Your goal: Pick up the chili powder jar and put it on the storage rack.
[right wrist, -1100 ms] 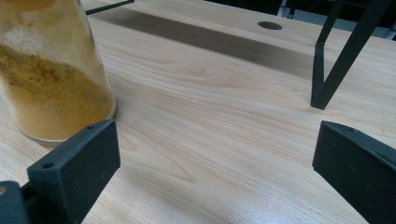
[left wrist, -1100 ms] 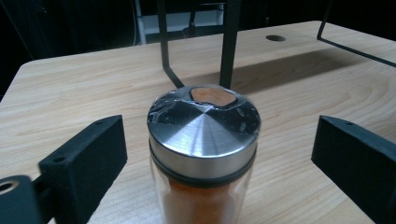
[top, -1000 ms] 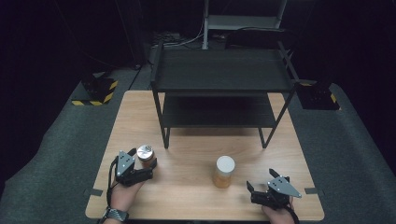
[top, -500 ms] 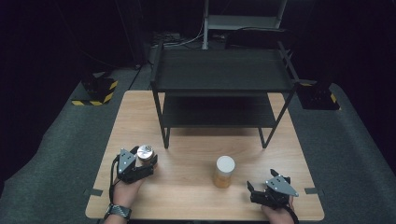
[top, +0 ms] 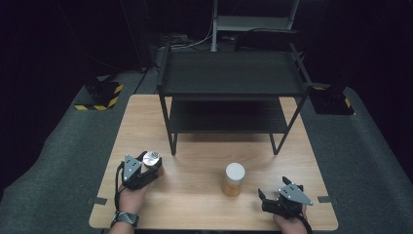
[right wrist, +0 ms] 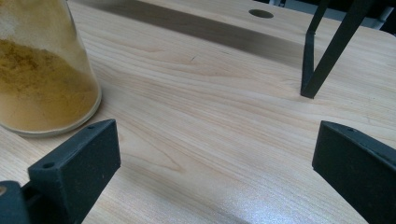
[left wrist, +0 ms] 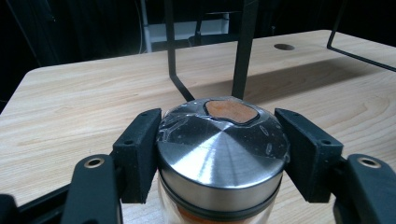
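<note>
Near the front left corner of the wooden table, the left gripper is clamping a jar with a steel lid; its two black jaws are pressing against opposite sides of the lid, and orange contents are showing through the glass below. The right gripper is resting by the front right corner with its jaws spread wide and nothing between them. A second jar, holding yellow powder, is standing on the table between the two grippers, nearer the front edge, apart from the right gripper and just beyond its left jaw in the right gripper view. A black two-tier rack is standing along the back edge.
</note>
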### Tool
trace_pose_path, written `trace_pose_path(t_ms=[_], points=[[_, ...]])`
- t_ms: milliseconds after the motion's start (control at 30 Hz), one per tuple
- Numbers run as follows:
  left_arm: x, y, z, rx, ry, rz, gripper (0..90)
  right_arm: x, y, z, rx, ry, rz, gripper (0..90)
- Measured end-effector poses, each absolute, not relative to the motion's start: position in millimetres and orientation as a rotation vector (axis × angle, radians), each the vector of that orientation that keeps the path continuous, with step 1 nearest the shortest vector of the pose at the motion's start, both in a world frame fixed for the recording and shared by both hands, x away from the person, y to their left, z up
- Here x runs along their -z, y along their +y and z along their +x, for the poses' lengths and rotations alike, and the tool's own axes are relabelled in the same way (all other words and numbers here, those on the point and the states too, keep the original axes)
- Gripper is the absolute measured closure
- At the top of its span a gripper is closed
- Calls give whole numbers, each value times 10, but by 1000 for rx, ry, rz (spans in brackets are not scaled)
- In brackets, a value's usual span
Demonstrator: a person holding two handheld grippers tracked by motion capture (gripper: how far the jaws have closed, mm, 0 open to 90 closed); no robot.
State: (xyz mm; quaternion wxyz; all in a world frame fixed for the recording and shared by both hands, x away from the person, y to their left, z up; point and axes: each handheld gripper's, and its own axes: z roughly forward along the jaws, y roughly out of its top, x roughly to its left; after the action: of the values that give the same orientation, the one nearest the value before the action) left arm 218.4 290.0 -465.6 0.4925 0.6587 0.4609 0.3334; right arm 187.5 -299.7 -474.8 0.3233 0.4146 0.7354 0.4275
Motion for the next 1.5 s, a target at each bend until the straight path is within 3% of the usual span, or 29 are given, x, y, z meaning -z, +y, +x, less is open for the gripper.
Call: trace_pose_path(t_ms=[433, 1500], points=[[4548, 2920, 2088, -817, 1074, 1570, 352, 4747, -3002, 1877, -1123, 1933, 1085, 3], [3748, 2745, 1882, -832, 859, 1449, 353, 4757, -3026, 1877, -1142, 1924, 1097, 4]])
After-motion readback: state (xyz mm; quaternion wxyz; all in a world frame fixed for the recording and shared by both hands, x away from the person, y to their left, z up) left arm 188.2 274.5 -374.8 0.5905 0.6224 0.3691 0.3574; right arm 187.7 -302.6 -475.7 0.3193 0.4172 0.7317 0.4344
